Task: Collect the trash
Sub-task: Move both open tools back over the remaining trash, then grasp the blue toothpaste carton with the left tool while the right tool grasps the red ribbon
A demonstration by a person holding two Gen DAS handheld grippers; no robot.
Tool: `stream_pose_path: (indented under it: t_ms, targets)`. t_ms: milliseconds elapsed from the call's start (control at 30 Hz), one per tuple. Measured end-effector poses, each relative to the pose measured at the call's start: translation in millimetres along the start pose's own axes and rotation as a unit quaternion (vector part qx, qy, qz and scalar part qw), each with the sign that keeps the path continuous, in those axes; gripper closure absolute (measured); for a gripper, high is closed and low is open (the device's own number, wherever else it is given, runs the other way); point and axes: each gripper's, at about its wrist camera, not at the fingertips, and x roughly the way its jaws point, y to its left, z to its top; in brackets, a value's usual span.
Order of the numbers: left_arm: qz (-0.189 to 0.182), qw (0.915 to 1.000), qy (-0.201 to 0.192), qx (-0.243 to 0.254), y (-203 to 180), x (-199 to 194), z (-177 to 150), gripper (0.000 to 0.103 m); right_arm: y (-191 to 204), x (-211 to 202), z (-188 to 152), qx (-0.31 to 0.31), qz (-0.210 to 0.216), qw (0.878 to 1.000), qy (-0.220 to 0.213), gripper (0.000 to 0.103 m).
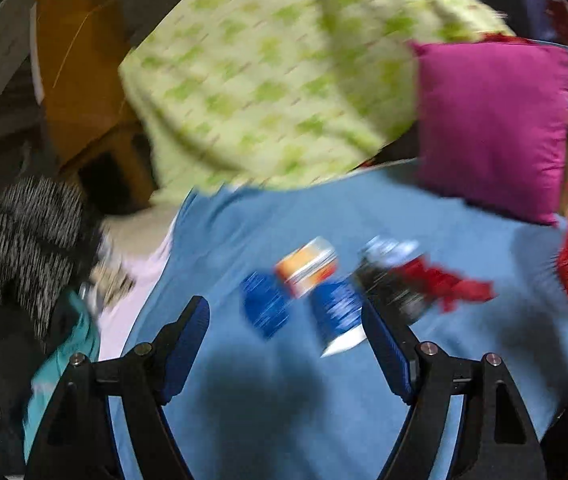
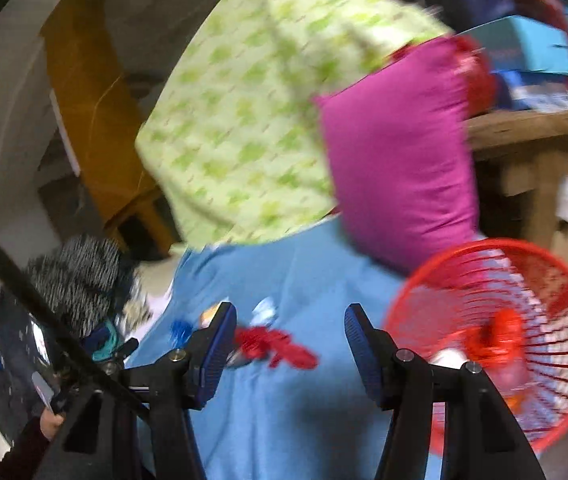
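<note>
Left wrist: left tool (image 1: 284, 334) spread wide, empty, above blue bedsheet (image 1: 464, 340). Blurred wrappers (image 1: 326, 284) lie just ahead between its tips.
Right wrist: right tool (image 2: 290, 338) spread, empty; red wrapper (image 2: 273, 346) ahead between tips; red basket (image 2: 496, 340) at its right.

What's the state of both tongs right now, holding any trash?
Left tongs: open, holding nothing, above the wrappers on the blue sheet.
Right tongs: open, empty, beside the red basket.
</note>
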Motion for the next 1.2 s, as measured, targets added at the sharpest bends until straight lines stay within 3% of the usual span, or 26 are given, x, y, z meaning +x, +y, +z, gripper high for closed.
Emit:
stream_pose_path:
  t_ms: [133, 233, 400, 533, 667, 833, 1067, 1133, 1200]
  targets:
    - [-0.014, 0.9987, 0.039, -0.029, 28.2, 23.2, -28.6, 0.024, 32.2, 66.3, -16.1, -0.019, 0.026, 0.997, 0.073, 0.043]
    - [-0.055, 0.9939, 0.074, -0.061, 36.1, 48.7, -40.0, 0.024, 39.9, 118.0, -29.5, -0.011, 0.041, 0.991, 0.127, 0.043]
    - [-0.108, 0.9865, 0.108, -0.060, 15.1, 84.7, -36.1, 0.024, 33.0, 198.0, -47.9, 0.032, 0.043, 0.980, 0.192, 0.043]
    - [-0.138, 0.9817, 0.124, -0.044, -11.9, 117.2, -27.3, 0.024, 17.6, 247.2, -51.1, 0.073, 0.030, 0.975, 0.208, 0.043]
    - [-0.164, 0.9772, 0.124, -0.054, -27.6, 138.0, -20.4, 0.024, -1.5, 279.9, -52.9, 0.118, 0.031, 0.969, 0.216, 0.043]
    - [-0.180, 0.9695, 0.151, -0.071, -40.5, 166.2, -19.7, 0.024, -6.7, 308.6, -52.9, 0.140, 0.053, 0.963, 0.223, 0.043]
    - [-0.162, 0.9667, 0.186, -0.067, -45.3, 186.2, -30.9, 0.024, 1.3, 337.9, -80.1, 0.156, 0.096, 0.932, 0.314, 0.043]
    - [-0.170, 0.9631, 0.189, -0.088, -36.5, 187.2, -33.0, 0.037, 3.6, 334.4, -83.7, 0.152, 0.110, 0.927, 0.325, 0.057]
    - [-0.172, 0.9590, 0.196, -0.110, -24.4, 188.1, -35.2, 0.041, 5.9, 333.1, -89.7, 0.147, 0.114, 0.921, 0.342, 0.064]
